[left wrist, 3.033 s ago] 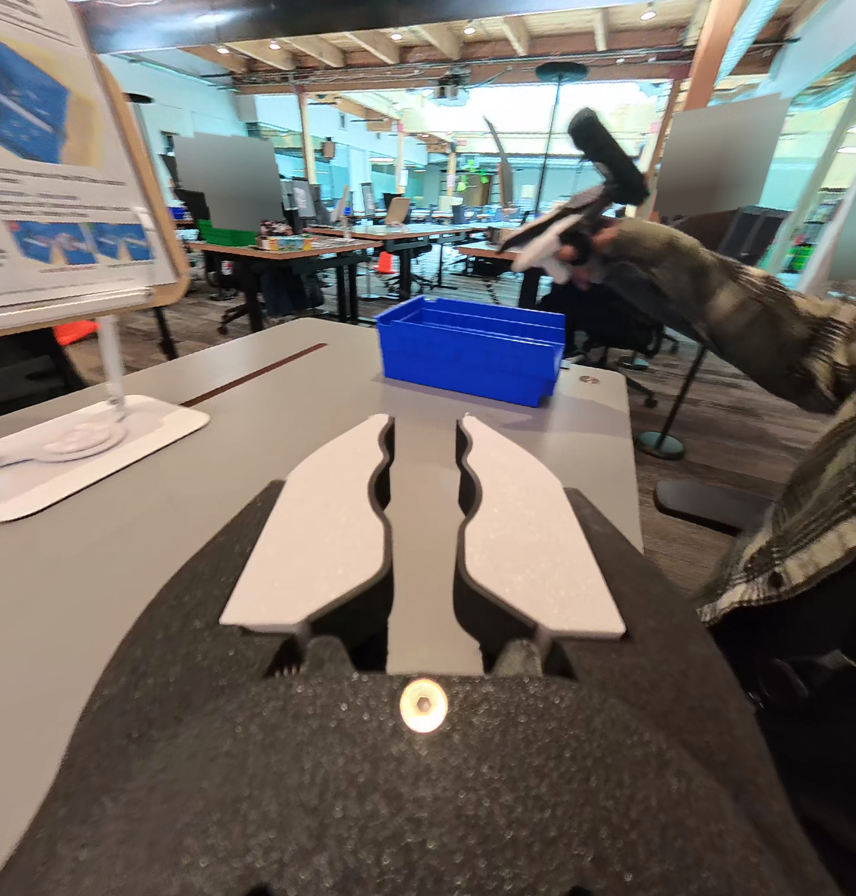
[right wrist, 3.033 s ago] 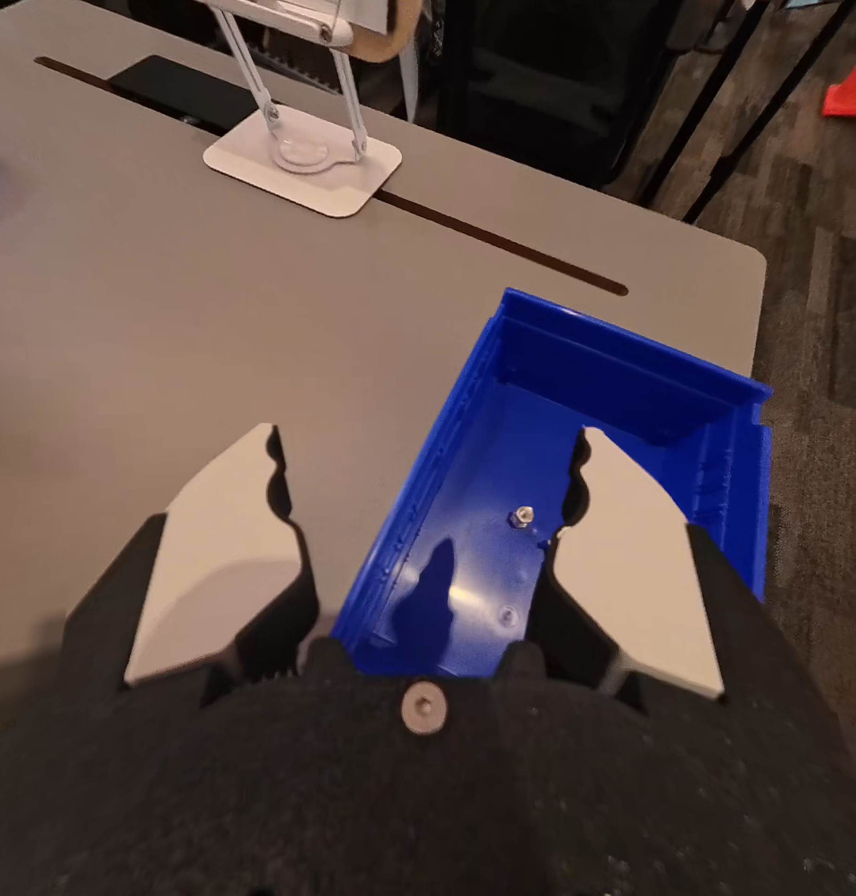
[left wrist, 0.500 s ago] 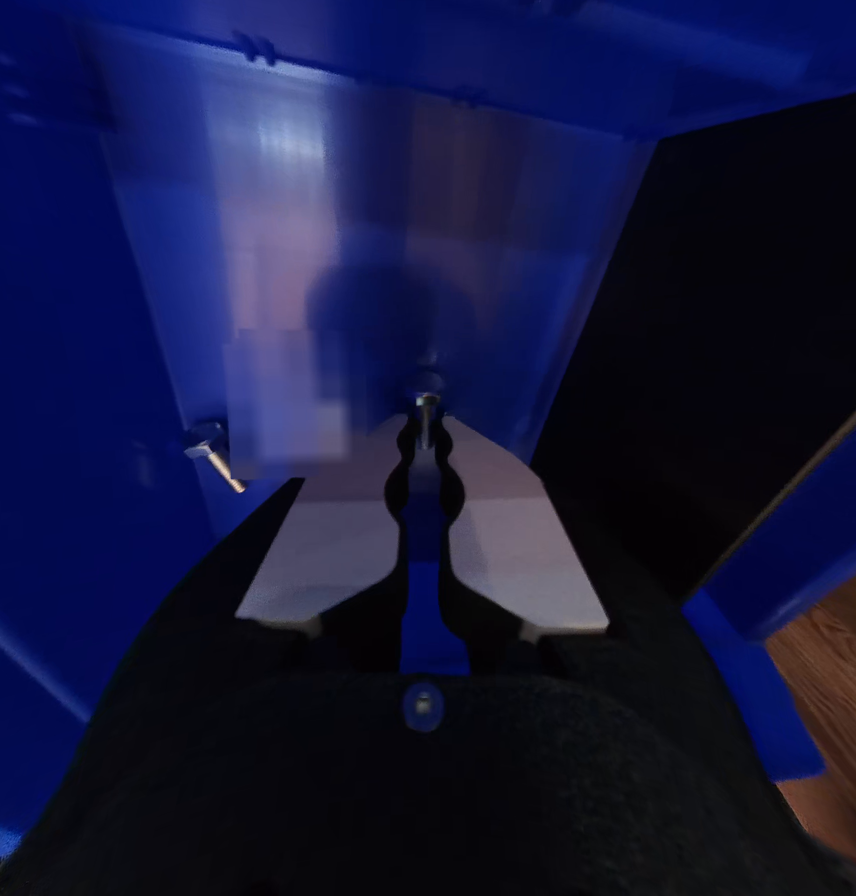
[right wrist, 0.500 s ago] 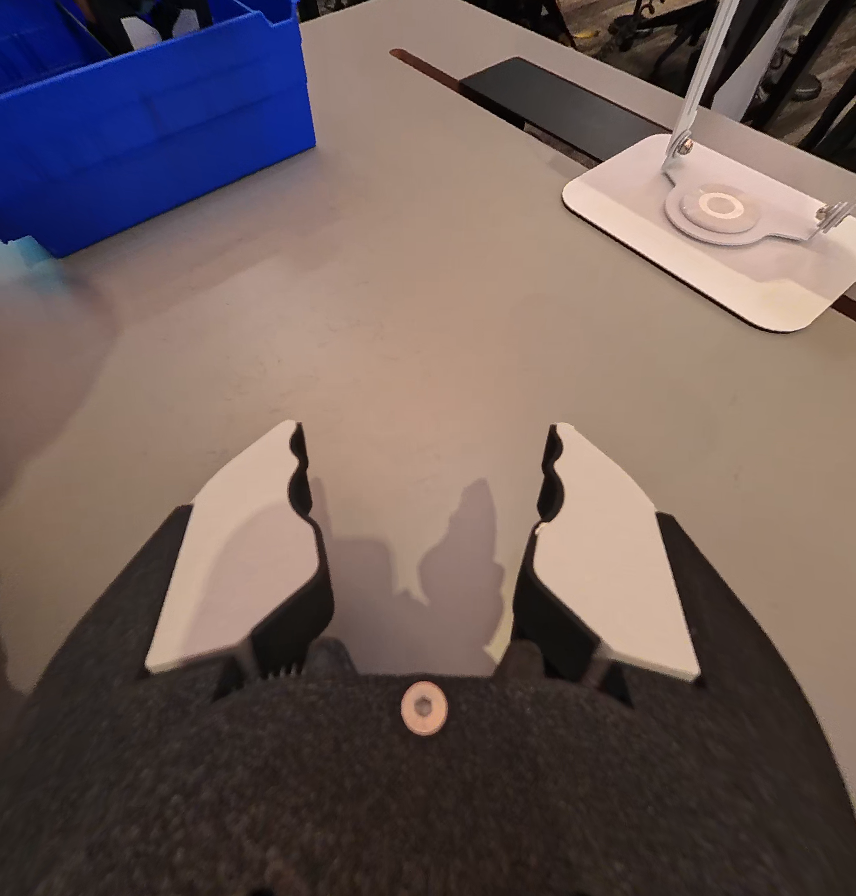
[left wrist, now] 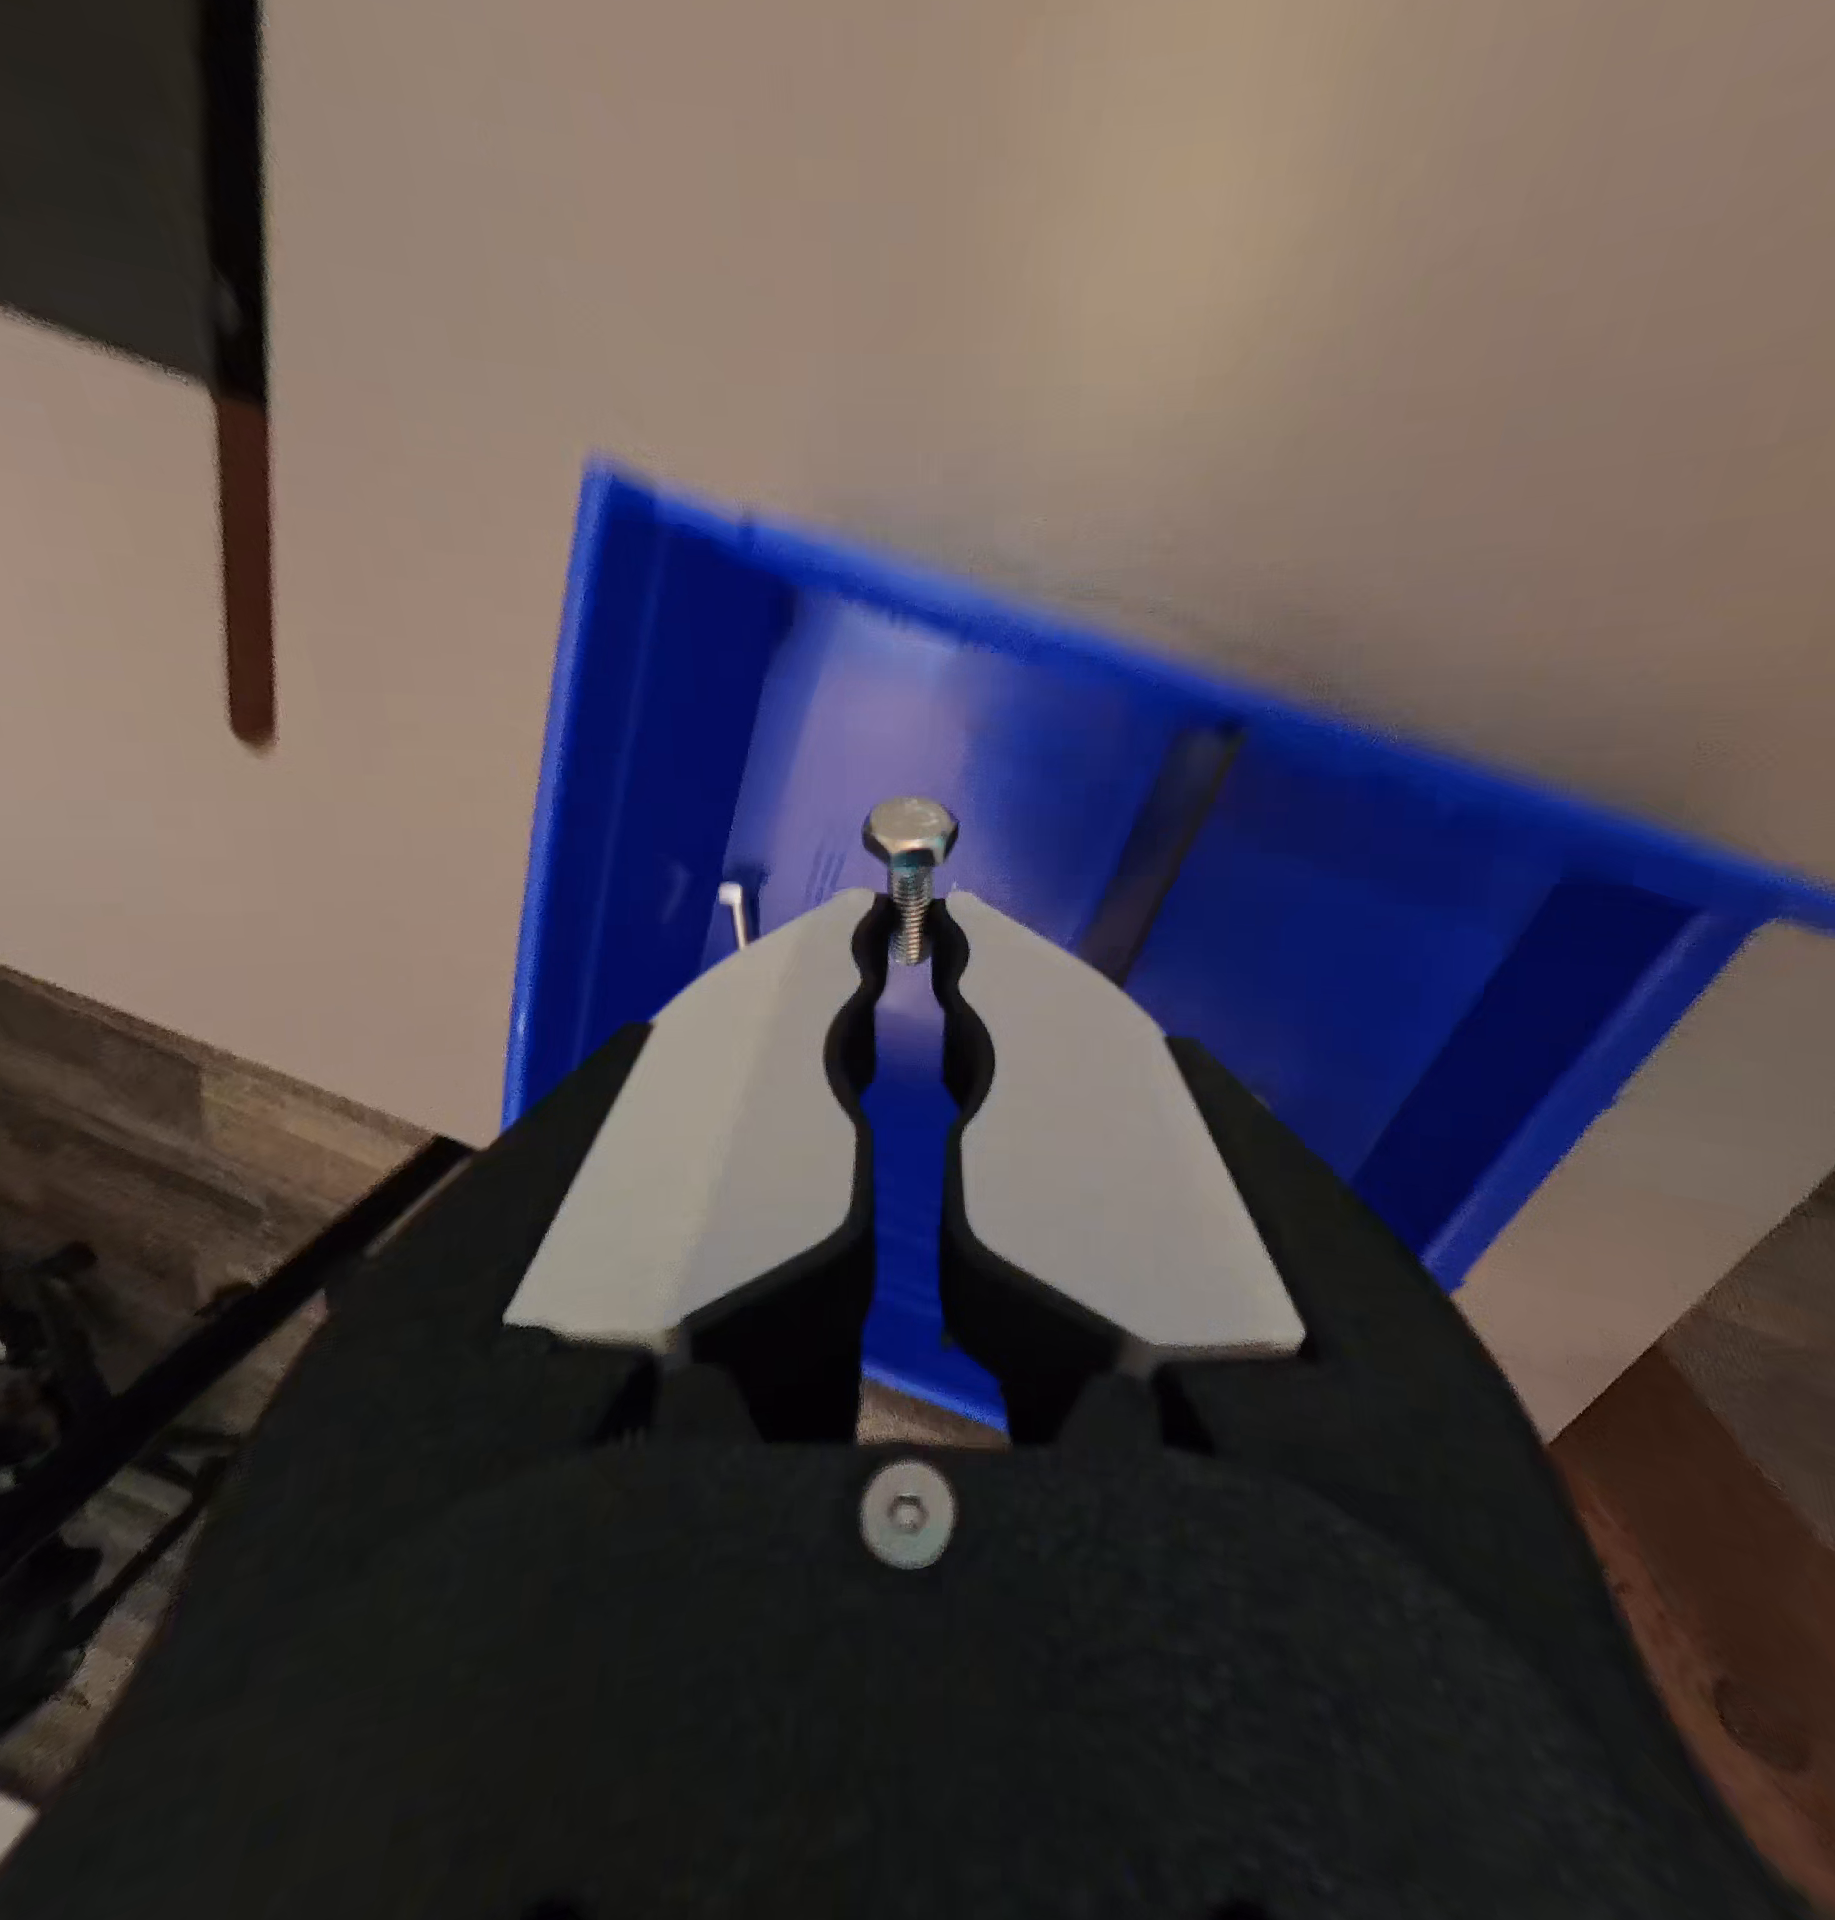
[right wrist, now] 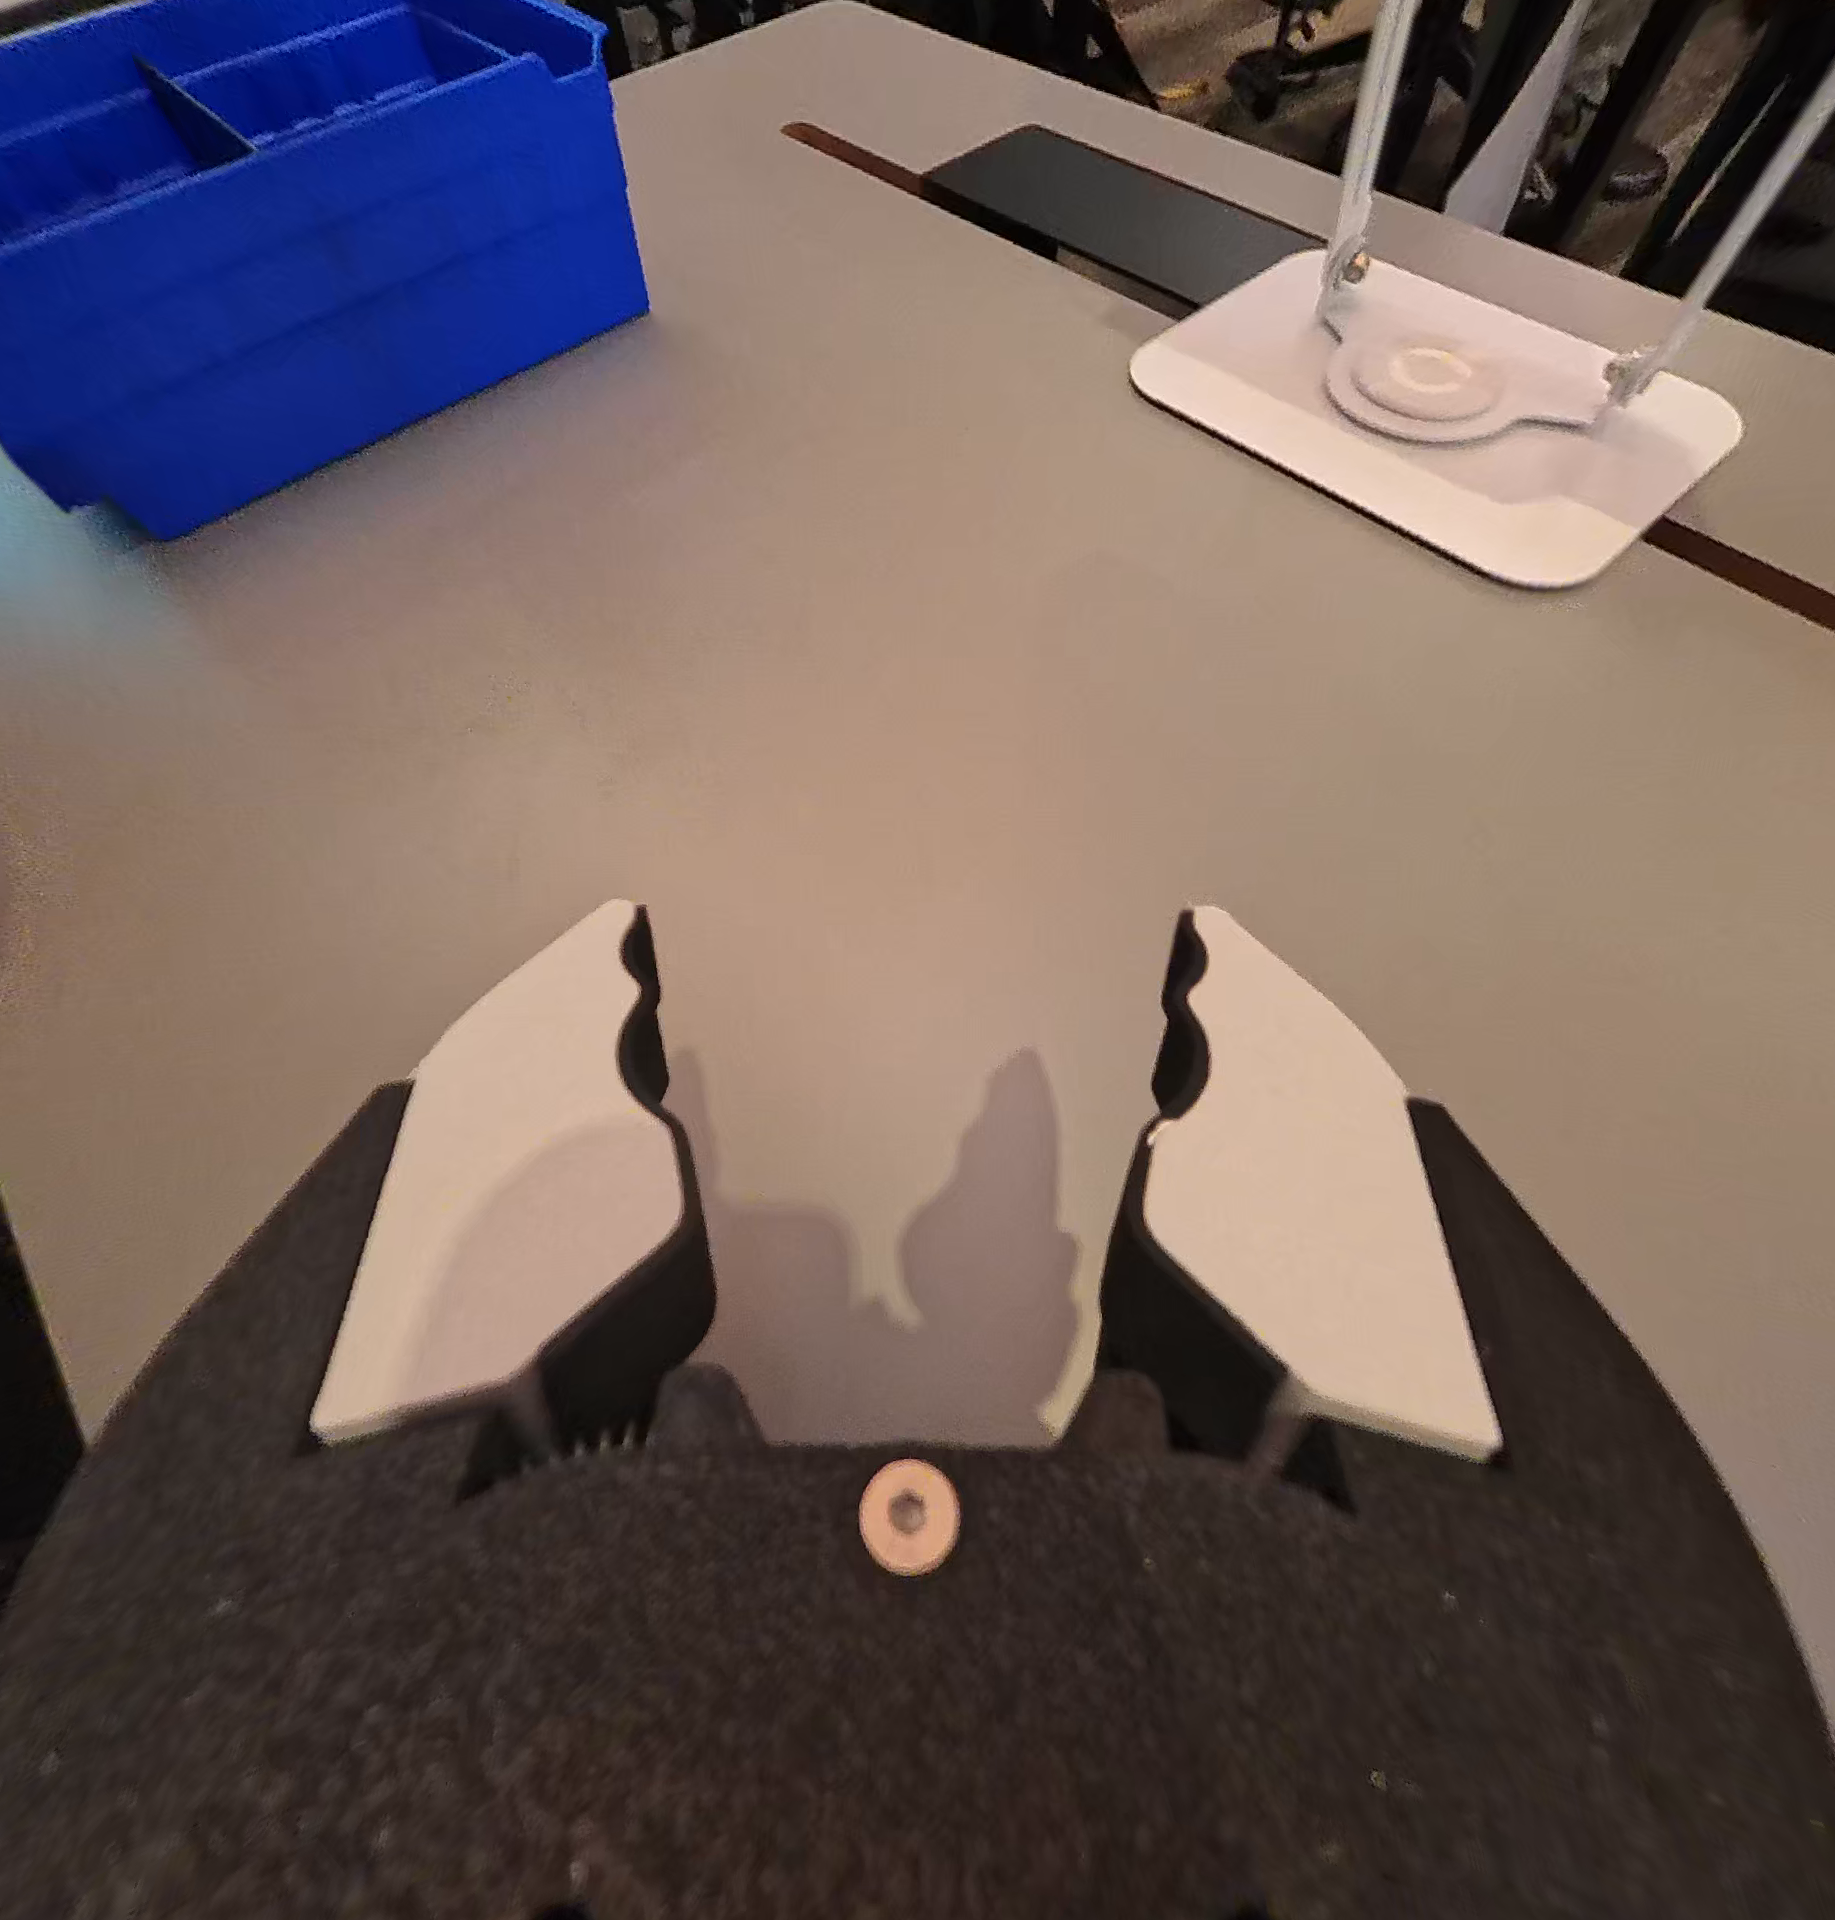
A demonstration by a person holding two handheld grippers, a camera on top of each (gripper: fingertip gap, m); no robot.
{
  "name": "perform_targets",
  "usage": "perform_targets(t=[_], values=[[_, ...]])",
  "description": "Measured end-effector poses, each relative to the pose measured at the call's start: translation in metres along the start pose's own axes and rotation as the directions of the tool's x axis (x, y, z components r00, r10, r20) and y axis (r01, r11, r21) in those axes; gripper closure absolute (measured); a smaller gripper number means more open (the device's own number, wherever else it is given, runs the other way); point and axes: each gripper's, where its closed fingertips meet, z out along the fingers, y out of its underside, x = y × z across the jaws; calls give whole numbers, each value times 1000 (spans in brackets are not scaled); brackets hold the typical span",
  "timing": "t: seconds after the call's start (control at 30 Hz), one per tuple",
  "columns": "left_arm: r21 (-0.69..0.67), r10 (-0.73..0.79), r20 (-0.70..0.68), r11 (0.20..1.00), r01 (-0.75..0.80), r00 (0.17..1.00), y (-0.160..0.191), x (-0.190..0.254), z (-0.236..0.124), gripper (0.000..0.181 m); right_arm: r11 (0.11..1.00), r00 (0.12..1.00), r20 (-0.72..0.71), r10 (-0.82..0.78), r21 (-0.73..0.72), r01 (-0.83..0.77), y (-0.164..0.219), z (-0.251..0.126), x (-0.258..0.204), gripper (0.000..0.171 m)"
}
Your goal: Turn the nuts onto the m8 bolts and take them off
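My left gripper (left wrist: 910, 914) is shut on the threaded shank of a silver hex-head bolt (left wrist: 910, 850). The bolt's head points away from me, past the fingertips. I hold it above the blue bin (left wrist: 1308, 935), looking down into it. A small pale piece (left wrist: 734, 912) lies in the bin's left compartment; I cannot tell what it is. My right gripper (right wrist: 911, 935) is open and empty, low over the grey table (right wrist: 892, 623). The blue bin also shows in the right wrist view (right wrist: 300, 270), at the far left. No nut shows in either view.
A white stand base (right wrist: 1432, 416) with thin legs sits at the table's far right, by a dark slot (right wrist: 1100, 218) in the tabletop. In the left wrist view the slot (left wrist: 243, 540) runs at upper left, and wood floor (left wrist: 165, 1122) lies past the table edge. From the left gripper's tips to the slot (left wrist: 243, 540) is close to 30 centimeters.
My left gripper has lifted out of the blue bin with the bolt held in its tips. My right gripper has shifted slightly and stays open over the table.
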Motion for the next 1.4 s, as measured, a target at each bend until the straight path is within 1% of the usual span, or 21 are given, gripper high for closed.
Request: perform_targets(t=[0.1, 0.2, 0.33, 0.43, 0.5, 0.57, 0.67, 0.83, 0.93, 1.03, 1.1, 1.17, 1.23, 1.3, 1.4], values=[[84, 50, 6, 995, -51, 999, -62, 25, -14, 174, 1000, 1000, 4, 9, -10, -9, 10, -11, 0, 78], [147, 108, -4, 983, -107, 994, -124, 56, -7, 175, 1000, 1000, 17, 12, -8, -12, 19, -19, -4, 77], [156, 176, -69, 974, -163, 982, -189, 102, 33, 175, 1000, 1000, 25, -15, 6, 15, 25, -30, -11, 77], [145, 201, -104, 972, -185, 974, -221, 125, 68, 175, 999, 999, 26, -27, 30, 26, 28, -37, -15, 77], [141, 211, -133, 971, -192, 968, -233, 138, 86, 175, 999, 999, 39, -23, 37, 22, 32, -41, -18, 78], [140, 204, -164, 973, -182, 965, -240, 147, 100, 175, 999, 999, 40, -11, 42, 9, 38, -46, -17, 78], [103, 200, -178, 978, -184, 963, -237, 153, 115, 175, 999, 999, 39, 10, 40, -11, 47, -52, -15, 78], [73, 151, -193, 988, -139, 969, -228, 150, 126, 175, 999, 999, 31, 25, 32, -25, 56, -59, -12, 79], [68, 91, -194, 995, -79, 977, -222, 144, 130, 175, 999, 999, 33, 28, 24, -29, 59, -60, -13, 80], [69, 4, -171, 998, 8, 985, -215, 140, 133, 175, 1000, 999, 36, 25, 7, -26, 61, -59, -14, 80], [87, -104, -157, 989, 118, 982, -212, 137, 132, 175, 1000, 999, 39, 25, 1, -25, 61, -57, -15, 80], [142, -252, -189, 949, 280, 949, -215, 138, 128, 175, 1000, 999, 40, 25, -1, -25, 61, -57, -15, 80], [191, -357, -240, 894, 405, 903, -217, 140, 123, 175, 1000, 999, 43, 27, 1, -27, 61, -55, -15, 81], [198, -420, -242, 861, 468, 875, -213, 140, 124, 175, 999, 998, 56, 33, -5, -33, 61, -53, -16, 82], [174, -495, -243, 823, 540, 834, -204, 138, 131, 175, 999, 997, 67, 25, -22, -23, 63, -49, -19, 82]])
